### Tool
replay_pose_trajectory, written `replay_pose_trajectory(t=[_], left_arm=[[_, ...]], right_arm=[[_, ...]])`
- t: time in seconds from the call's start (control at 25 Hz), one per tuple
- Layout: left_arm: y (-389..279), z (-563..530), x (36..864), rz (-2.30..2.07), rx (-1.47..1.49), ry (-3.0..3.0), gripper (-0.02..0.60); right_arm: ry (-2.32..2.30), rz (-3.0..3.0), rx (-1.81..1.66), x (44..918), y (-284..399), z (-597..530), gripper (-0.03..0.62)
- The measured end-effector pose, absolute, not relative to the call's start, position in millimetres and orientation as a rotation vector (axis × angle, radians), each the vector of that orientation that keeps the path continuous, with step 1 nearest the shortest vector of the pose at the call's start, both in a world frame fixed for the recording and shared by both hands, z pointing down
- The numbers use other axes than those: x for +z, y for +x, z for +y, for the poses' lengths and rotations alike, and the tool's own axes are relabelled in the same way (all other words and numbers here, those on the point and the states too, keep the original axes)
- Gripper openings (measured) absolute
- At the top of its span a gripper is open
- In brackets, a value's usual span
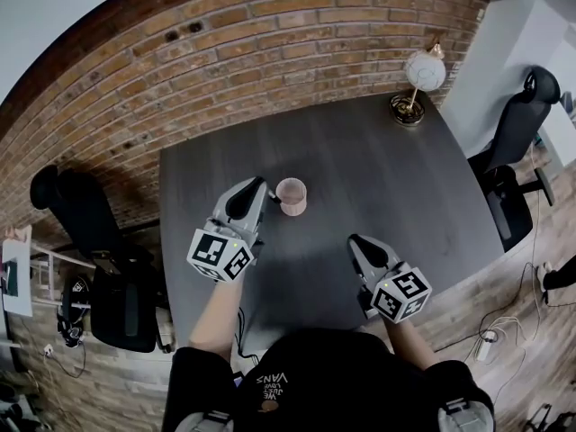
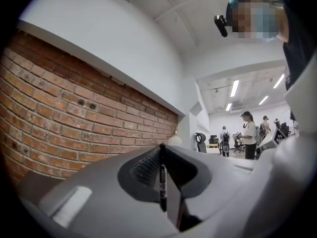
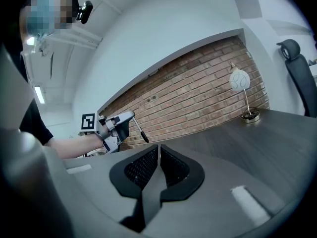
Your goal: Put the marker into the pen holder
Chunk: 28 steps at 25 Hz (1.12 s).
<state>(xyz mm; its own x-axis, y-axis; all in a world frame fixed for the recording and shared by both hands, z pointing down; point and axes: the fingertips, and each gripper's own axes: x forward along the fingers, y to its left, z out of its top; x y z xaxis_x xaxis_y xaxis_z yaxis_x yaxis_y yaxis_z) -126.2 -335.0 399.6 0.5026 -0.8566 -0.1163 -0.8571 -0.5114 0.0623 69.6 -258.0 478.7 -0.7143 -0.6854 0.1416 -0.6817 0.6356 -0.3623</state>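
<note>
A pink cup-shaped pen holder [image 1: 292, 196] stands upright near the middle of the dark table [image 1: 396, 178]. My left gripper [image 1: 263, 188] hovers just left of it, shut on a black marker [image 2: 162, 180]. The marker's end [image 1: 273, 195] pokes out of the jaws toward the holder's rim. In the right gripper view the marker [image 3: 140, 130] slants down from the left gripper [image 3: 117, 127]. My right gripper [image 1: 353, 239] hangs over the table's near part, its jaws shut [image 3: 158, 150] with nothing between them. The holder does not show in either gripper view.
A small lamp with a white globe [image 1: 423, 72] stands at the table's far right corner. A brick wall [image 1: 270, 52] runs behind the table. Black office chairs stand at the right [image 1: 517, 142] and at the left [image 1: 90, 232]. Several people [image 2: 247, 135] stand far off.
</note>
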Motion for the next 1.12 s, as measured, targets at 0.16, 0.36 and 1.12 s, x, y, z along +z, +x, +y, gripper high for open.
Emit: replay_pose_trajectory(t=[0.16, 0.36, 1.12], left_arm=[[-121, -359, 423, 1.589, 0.146, -2.704, 0.078], [-113, -379, 456, 1.640, 0.100, -2.726, 0.078], [-94, -411, 561, 1.805, -0.040, -2.853, 0.080]], right_arm=[[-1.206, 2.827, -0.648, 487, 85, -269, -0.003], [-1.226, 2.822, -0.679, 497, 102, -277, -0.003], [-1.211, 2.858, -0.785, 528, 115, -283, -0.003]])
